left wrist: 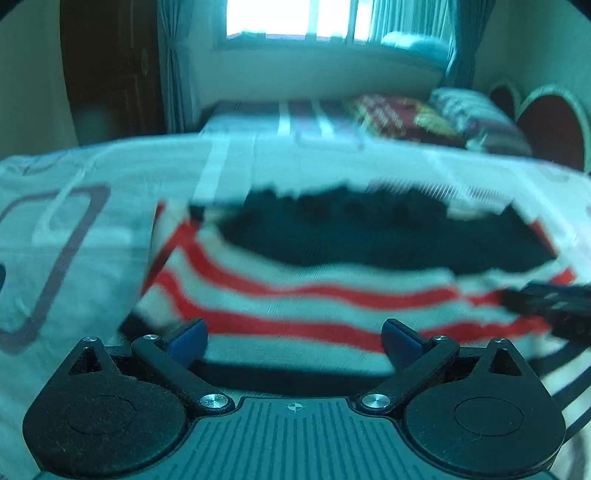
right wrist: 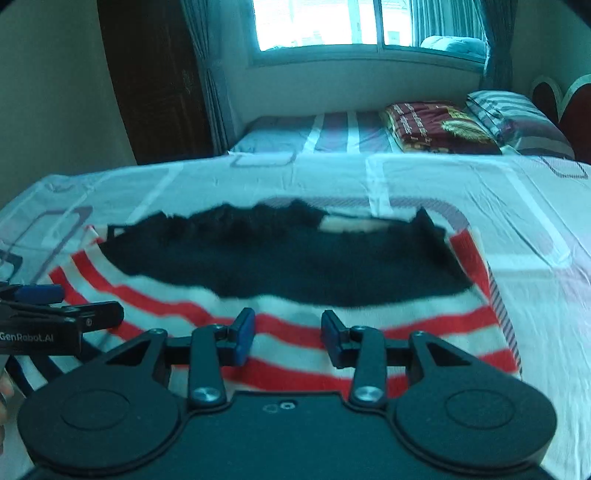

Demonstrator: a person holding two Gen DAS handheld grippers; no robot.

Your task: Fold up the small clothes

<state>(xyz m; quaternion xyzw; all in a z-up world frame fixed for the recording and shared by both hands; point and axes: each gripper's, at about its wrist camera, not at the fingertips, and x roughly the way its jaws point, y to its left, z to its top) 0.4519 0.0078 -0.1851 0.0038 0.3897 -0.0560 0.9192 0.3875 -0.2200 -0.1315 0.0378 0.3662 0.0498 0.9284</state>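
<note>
A small knit garment (left wrist: 295, 273), black at the far part with red and white stripes near me, lies flat on the bed; it also shows in the right wrist view (right wrist: 288, 266). My left gripper (left wrist: 293, 339) is wide open and empty over the garment's near striped edge. My right gripper (right wrist: 288, 334) is open and empty, also above the near stripes. The left gripper's fingers (right wrist: 40, 295) show at the left edge of the right wrist view. The right gripper shows as a dark blur (left wrist: 554, 306) at the right of the left wrist view.
The bed sheet (right wrist: 480, 192) is white with grey rounded-rectangle patterns. A folded maroon and yellow blanket (right wrist: 436, 127) and a striped pillow (right wrist: 517, 118) lie at the far right by the headboard (right wrist: 569, 99). A window (right wrist: 332, 22) and a dark wardrobe (right wrist: 155, 81) stand behind.
</note>
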